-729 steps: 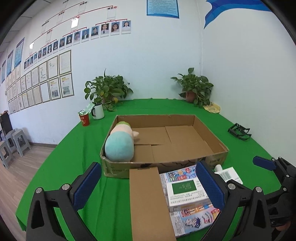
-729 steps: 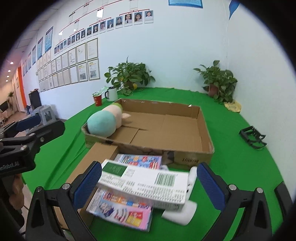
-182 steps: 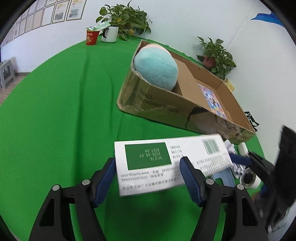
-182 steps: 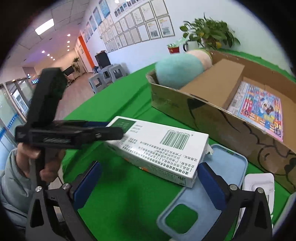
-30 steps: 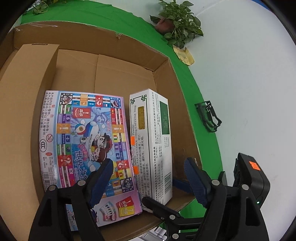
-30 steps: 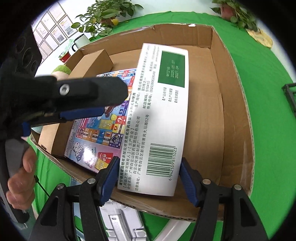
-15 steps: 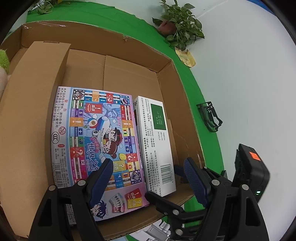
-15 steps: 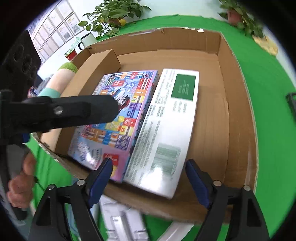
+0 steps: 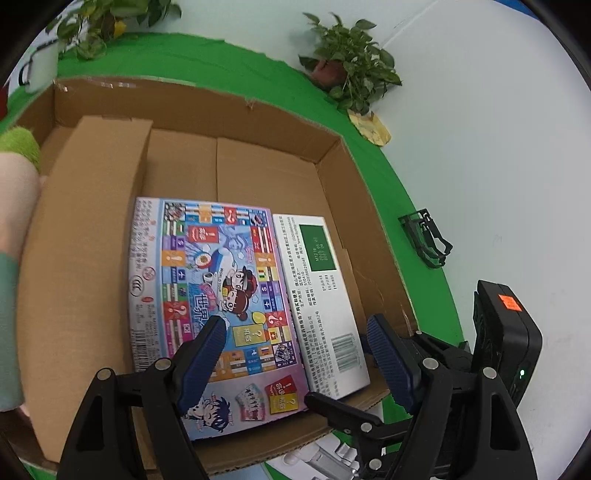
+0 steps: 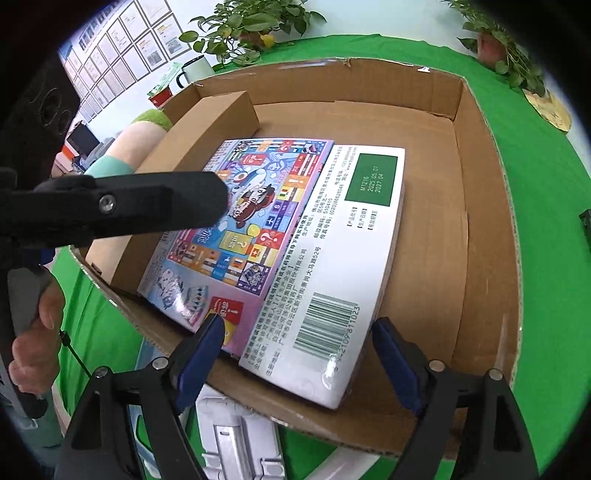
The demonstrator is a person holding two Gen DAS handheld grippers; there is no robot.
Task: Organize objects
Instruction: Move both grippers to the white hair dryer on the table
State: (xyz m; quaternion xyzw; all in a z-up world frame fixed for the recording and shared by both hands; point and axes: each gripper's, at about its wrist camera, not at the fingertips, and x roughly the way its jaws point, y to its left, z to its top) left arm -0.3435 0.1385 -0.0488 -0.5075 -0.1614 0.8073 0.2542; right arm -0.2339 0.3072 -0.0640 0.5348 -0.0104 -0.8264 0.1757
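A shallow cardboard tray [image 9: 184, 92] [image 10: 487, 258] sits on the green table. Flat on its floor lies a colourful board game box [image 9: 207, 280] [image 10: 251, 221]. A white medicine box [image 9: 317, 288] [image 10: 332, 240] with a green panel lies tight against the game's right side. My right gripper [image 10: 299, 325] hangs open over the near end of the white box, with both pads clear of it. My left gripper [image 9: 295, 332] hovers open above the near ends of both boxes and holds nothing. A brown carton [image 9: 85, 240] [image 10: 207, 122] and a plush toy [image 9: 14, 192] [image 10: 140, 136] fill the tray's left side.
White plastic items [image 10: 232, 435] [image 9: 325, 458] lie on the table just outside the tray's near wall. Potted plants [image 9: 351, 62] [image 10: 251, 22] and a white mug [image 10: 195, 70] stand at the back. A black clip [image 9: 424, 236] lies right of the tray. A hand [image 10: 37, 332] grips the left tool.
The right gripper's jaws spread and let go of the white box, which dropped from a tilt to lie flat beside the game. The left gripper drew back and up a little.
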